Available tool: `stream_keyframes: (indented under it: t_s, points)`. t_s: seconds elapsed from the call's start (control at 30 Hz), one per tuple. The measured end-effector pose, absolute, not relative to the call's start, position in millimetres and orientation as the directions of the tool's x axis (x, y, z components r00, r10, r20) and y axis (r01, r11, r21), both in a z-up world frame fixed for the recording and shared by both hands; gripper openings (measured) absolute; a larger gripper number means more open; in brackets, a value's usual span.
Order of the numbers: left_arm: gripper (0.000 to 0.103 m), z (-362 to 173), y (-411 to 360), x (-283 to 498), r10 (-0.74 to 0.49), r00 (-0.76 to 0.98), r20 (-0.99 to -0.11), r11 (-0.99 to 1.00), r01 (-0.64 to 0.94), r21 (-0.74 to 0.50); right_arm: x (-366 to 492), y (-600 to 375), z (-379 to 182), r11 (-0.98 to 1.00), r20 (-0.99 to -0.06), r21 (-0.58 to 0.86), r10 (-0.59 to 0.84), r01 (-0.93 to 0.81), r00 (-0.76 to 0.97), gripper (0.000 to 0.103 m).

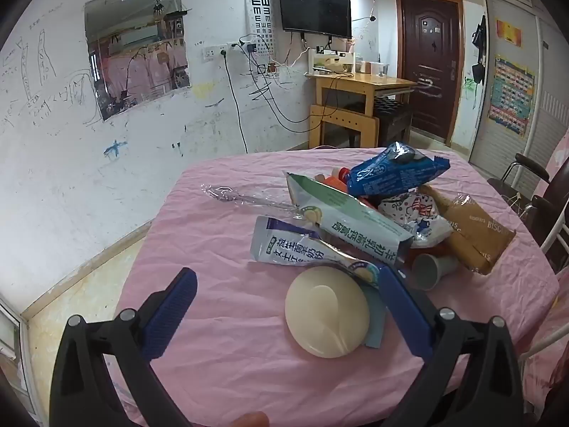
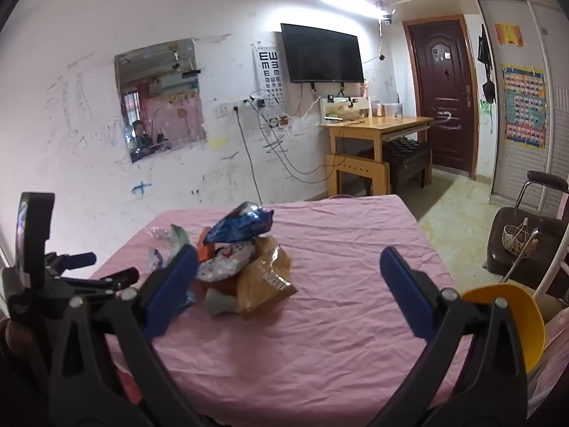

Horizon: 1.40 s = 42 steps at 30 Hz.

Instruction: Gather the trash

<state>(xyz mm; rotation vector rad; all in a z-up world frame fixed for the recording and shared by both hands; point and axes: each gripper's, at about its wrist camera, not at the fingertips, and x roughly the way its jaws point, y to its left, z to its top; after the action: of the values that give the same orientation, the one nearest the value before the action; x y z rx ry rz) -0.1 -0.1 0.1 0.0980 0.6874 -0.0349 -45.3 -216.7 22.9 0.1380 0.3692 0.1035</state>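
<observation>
Your trash pile point(image 1: 377, 220) sits on the pink table point(image 1: 220, 320), left of centre in the right view. Counted: one blue bag point(image 1: 394, 172), one brown biscuit bag point(image 1: 473, 235), one grey cup point(image 1: 432, 270), two white-green packets, one clear wrapper point(image 1: 242, 197). Your left gripper point(image 1: 288, 313) hangs with fingers wide apart, the cream lid point(image 1: 327, 316) between them, not touched. Your right gripper point(image 2: 288, 291) is spread too, holding nothing. Only the right view shows the yellow bowl point(image 2: 515, 320), near right.
</observation>
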Motion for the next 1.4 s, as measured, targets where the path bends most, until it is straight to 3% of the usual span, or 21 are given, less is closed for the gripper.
stream_keyframes:
  t_s: [1.4]
  points:
    - [0.097,-6.0,2.4,5.6,-0.013,0.763,-0.647,0.996,0.067,0.059,-40.1,-213.8,21.4,0.983,-0.365,0.16,0.145,-0.092,0.92,0.099]
